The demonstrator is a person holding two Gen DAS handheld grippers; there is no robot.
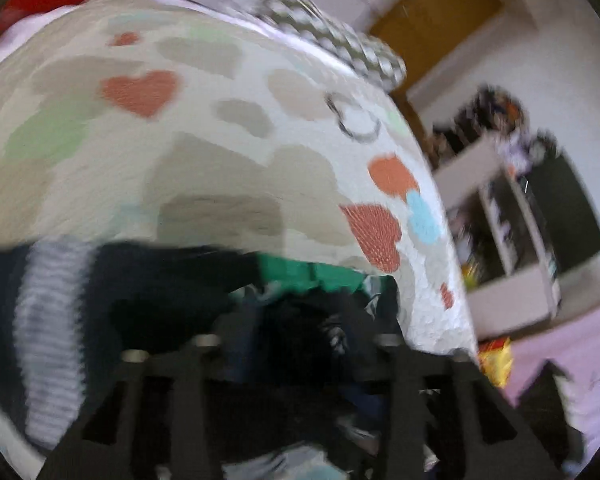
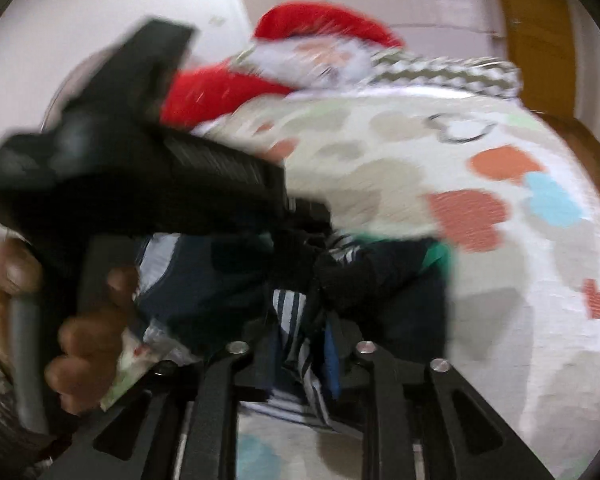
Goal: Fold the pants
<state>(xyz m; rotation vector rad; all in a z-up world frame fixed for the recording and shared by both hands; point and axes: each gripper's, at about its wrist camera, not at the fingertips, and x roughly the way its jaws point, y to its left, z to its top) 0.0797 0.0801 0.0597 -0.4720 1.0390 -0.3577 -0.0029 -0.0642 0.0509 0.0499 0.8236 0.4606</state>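
Observation:
The pants are dark navy with white stripes and a green band. They lie bunched on a heart-print bedspread. In the left wrist view my left gripper sits deep in the dark cloth, and its tips are hidden and blurred. In the right wrist view my right gripper has striped pant cloth between its fingers. The left gripper's body and the hand holding it fill the left side of that view, just above the pants.
A Santa plush and a zigzag-pattern pillow lie at the bed's far end. A wooden door, a white shelf unit and a yellow packet are off the bed's right side.

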